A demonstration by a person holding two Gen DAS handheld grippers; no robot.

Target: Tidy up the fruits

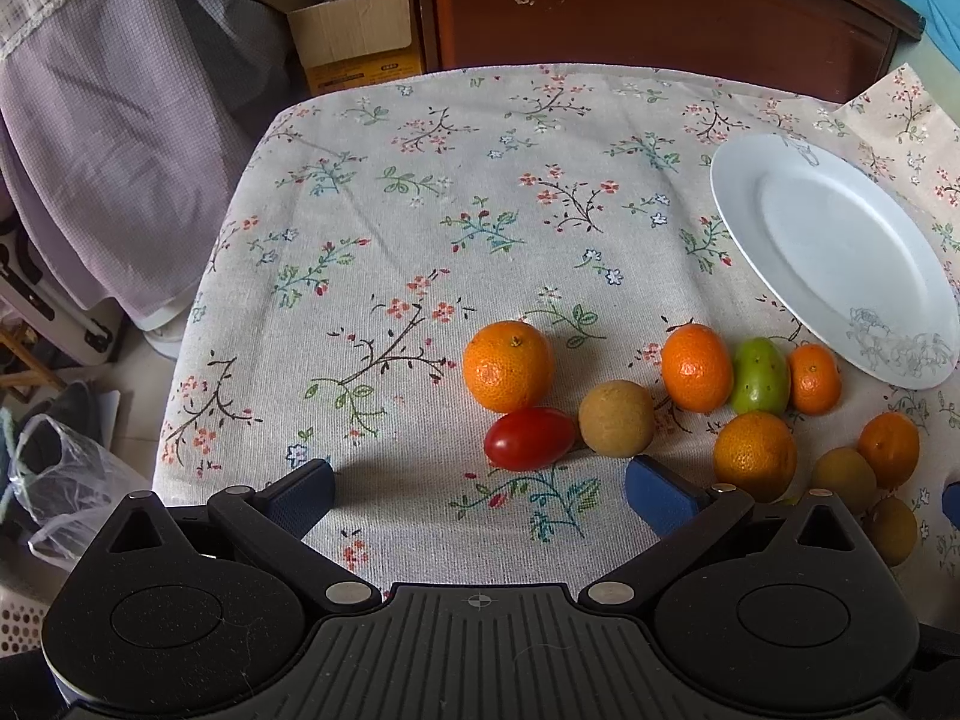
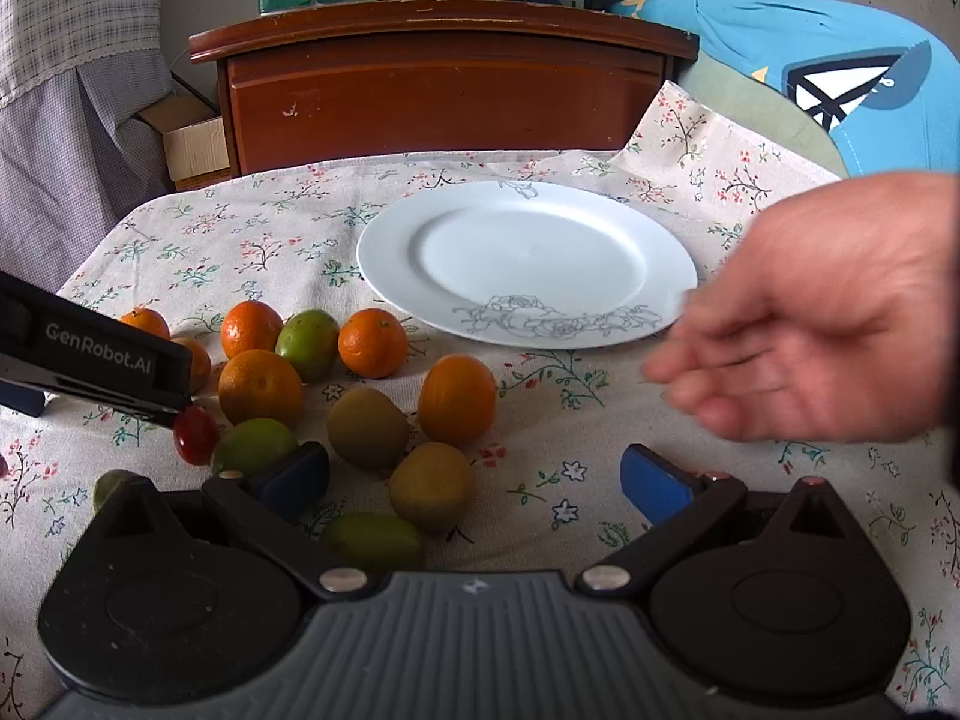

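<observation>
Several fruits lie on a floral tablecloth beside an empty white plate point(image 1: 834, 252) point(image 2: 528, 264). My left gripper point(image 1: 480, 489) is open, low over the cloth. Just ahead of it lie a red tomato point(image 1: 528, 439), a big orange point(image 1: 508, 366) and a round brown fruit point(image 1: 616, 418). To their right is a cluster of oranges point(image 1: 696, 367) around a green fruit point(image 1: 759, 378). My right gripper point(image 2: 477, 477) is open too. Brown fruits point(image 2: 432, 486) point(image 2: 367, 427), an orange point(image 2: 456, 399) and green fruits point(image 2: 255, 447) lie by its left finger point(image 2: 300, 474).
A bare hand point(image 2: 810, 330), blurred, hovers over the cloth right of the plate. The left gripper's body point(image 2: 90, 354) crosses the left edge of the right wrist view. A wooden cabinet point(image 2: 444, 90) stands behind the table, with a cardboard box point(image 1: 354, 30) and hanging cloth to the left.
</observation>
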